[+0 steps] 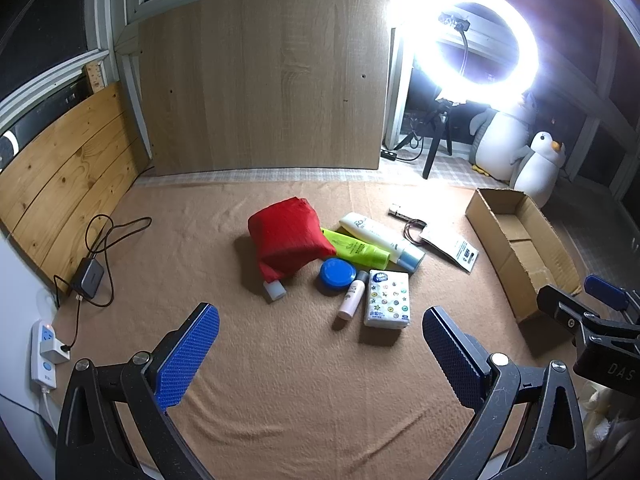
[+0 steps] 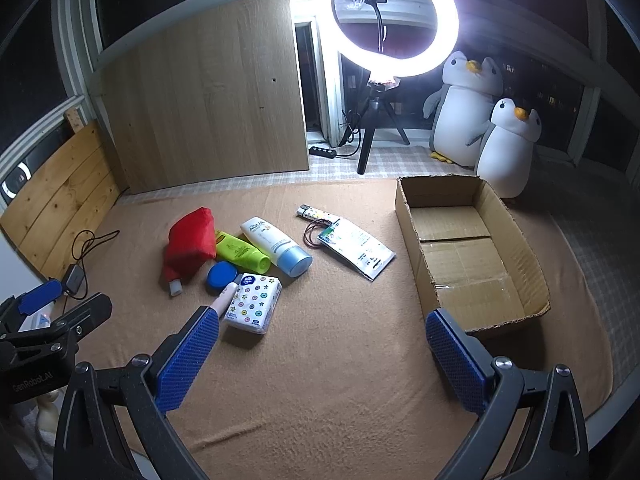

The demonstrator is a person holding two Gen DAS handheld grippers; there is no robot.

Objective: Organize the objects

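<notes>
Sole light source: a ring light on a tripod at the far side, burning out to pure white in both views. In the left wrist view its glare blooms over the window frame beside it. The room beyond is dark; the windows are black. The tan blanket is evenly but dimly lit, and the items cast soft shadows toward the cameras. Focus is sharp on the near ground. Fisheye distortion bends the wooden board and the window frames, with black vignetting at all corners.
</notes>
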